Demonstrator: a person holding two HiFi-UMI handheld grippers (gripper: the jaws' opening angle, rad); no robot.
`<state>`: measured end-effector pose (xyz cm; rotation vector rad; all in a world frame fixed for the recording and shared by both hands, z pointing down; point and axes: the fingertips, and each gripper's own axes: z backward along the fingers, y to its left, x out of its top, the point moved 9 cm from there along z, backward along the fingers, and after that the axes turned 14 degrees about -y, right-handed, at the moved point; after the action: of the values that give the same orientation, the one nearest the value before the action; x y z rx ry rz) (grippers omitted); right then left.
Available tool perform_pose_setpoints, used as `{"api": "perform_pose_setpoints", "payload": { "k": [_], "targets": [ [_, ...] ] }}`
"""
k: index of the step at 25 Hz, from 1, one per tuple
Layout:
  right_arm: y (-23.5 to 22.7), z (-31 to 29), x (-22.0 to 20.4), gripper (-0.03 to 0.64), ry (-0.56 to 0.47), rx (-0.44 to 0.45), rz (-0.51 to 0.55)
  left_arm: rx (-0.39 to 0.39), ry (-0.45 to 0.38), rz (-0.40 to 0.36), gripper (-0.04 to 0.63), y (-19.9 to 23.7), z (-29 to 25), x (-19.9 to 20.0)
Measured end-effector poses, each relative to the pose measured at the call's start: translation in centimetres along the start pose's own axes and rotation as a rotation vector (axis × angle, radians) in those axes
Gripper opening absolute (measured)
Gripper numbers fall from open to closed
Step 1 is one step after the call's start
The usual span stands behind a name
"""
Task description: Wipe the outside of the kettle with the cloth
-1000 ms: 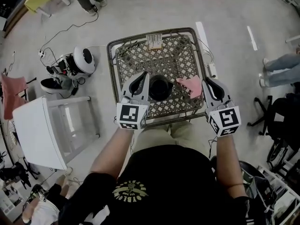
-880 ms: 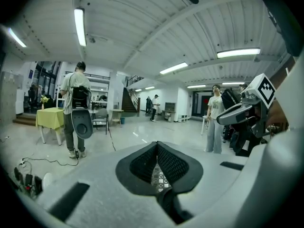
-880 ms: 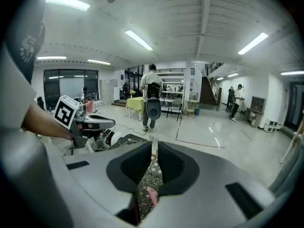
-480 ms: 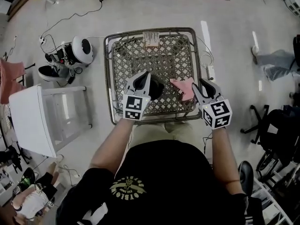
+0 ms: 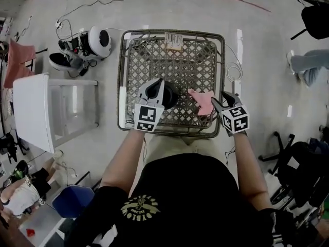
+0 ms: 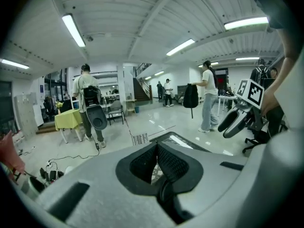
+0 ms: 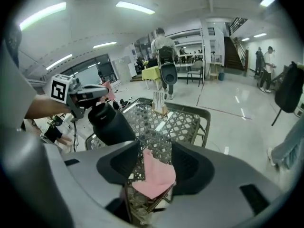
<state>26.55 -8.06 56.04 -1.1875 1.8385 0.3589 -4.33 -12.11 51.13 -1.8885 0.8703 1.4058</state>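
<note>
A black kettle [image 5: 172, 94] [image 7: 111, 122] stands on the lattice metal table [image 5: 123, 60]. My left gripper [image 5: 156, 85] [image 6: 156, 148] [image 7: 95, 95] reaches its top from the left and is shut on it; the kettle's body is hidden in the left gripper view. The pink cloth [image 5: 203, 101] [image 7: 154, 175] lies on the table near the front right edge. My right gripper [image 5: 216, 103] [image 7: 156, 147] straddles the cloth. Its jaws are opening and the pads stand clear of the cloth on both sides.
A tag stand [image 5: 172, 40] sits at the table's far edge. On the floor are a white side table [image 5: 46, 112] at left, a white round appliance with cables [image 5: 95, 40], a blue bin [image 5: 72, 199] and an office chair [image 5: 303, 169]. People stand farther off [image 6: 85, 103].
Both grippers have come down toward the table, the kettle with the left one. The right gripper's jaws have spread and the cloth now lies on the lattice between them.
</note>
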Motion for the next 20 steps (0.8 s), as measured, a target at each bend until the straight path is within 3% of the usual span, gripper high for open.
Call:
{"api": "perform_pose_setpoints", "payload": {
  "k": [9,16,20],
  "targets": [
    [-2.4,-5.9,-7.0,0.206,0.187,0.064,-0.046,0.055,0.005,-0.001,0.008,0.3,0.0,-0.2],
    [-2.7,-8.6,-11.9,0.213,0.297,0.037,-0.111,0.057,-0.003,0.069,0.008,1.1,0.0,0.0],
    [-1.4,-9.5,-14.1,0.212,0.375,-0.001,-0.055,0.024,0.006,0.022,0.008,0.7,0.0,-0.1]
  ]
}}
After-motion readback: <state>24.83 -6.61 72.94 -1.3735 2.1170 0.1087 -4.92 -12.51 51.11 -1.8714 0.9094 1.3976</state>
